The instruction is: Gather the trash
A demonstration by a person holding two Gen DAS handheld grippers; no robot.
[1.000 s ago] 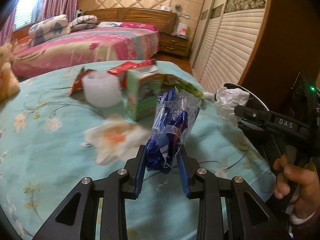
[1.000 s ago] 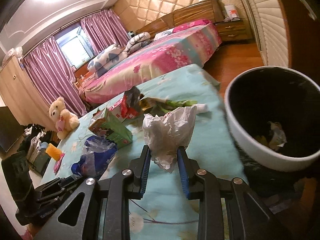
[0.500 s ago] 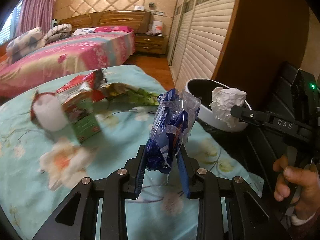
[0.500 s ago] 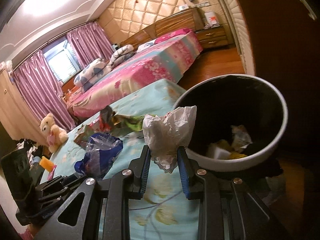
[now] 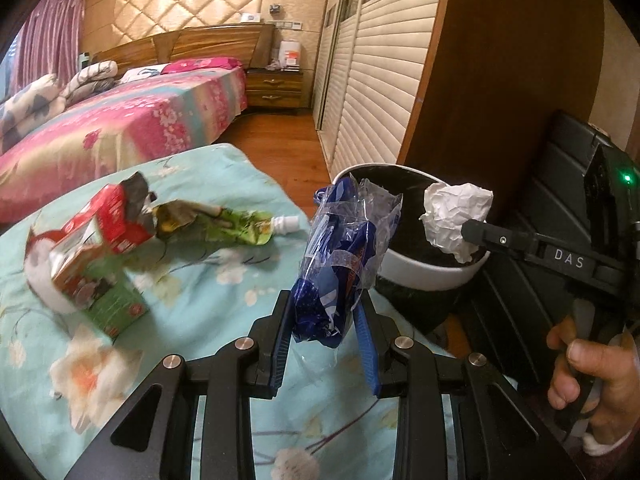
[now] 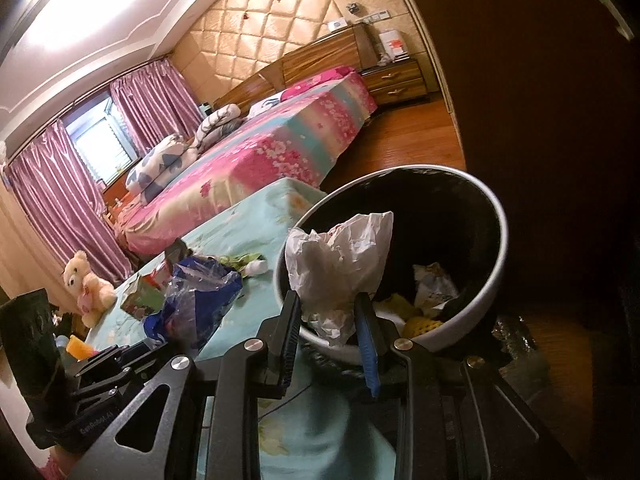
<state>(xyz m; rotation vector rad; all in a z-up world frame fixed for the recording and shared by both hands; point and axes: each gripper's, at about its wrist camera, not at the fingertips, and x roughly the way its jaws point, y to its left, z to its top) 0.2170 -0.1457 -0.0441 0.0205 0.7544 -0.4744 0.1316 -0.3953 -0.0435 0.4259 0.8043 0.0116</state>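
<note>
A: Two beds fill the room. How do they sit against the bin [image 5: 424,276]?

B: The pink bed [image 5: 120,128] lies well beyond the bin, with bare wood floor [image 5: 280,148] between them. The nearer bed with the teal floral sheet [image 5: 224,312] has its corner just beside the bin; the sheet's edge runs right up to the white rim.

A: And the bin's other side?

B: A dark wooden panel [image 5: 500,80] stands close behind it, and slatted wardrobe doors [image 5: 380,80] run off along the floor. The bin's mouth is open, with a few scraps at the bottom.

A: What is left on the teal sheet?

B: A red and green carton [image 5: 100,264] and a crumpled green pouch [image 5: 216,224], lying together back from the bin and from the sheet's edge.

A: The left tool [image 5: 325,320]?

B: Clamped on a blue and clear plastic wrapper [image 5: 344,260], held up over the sheet's edge just beside the bin's rim.

A: The right tool [image 6: 329,320]?

B: Closed on a crumpled white paper [image 6: 340,264], which hangs over the bin's near rim. A hand [image 5: 588,376] grips that tool's handle, beside the bin.
</note>
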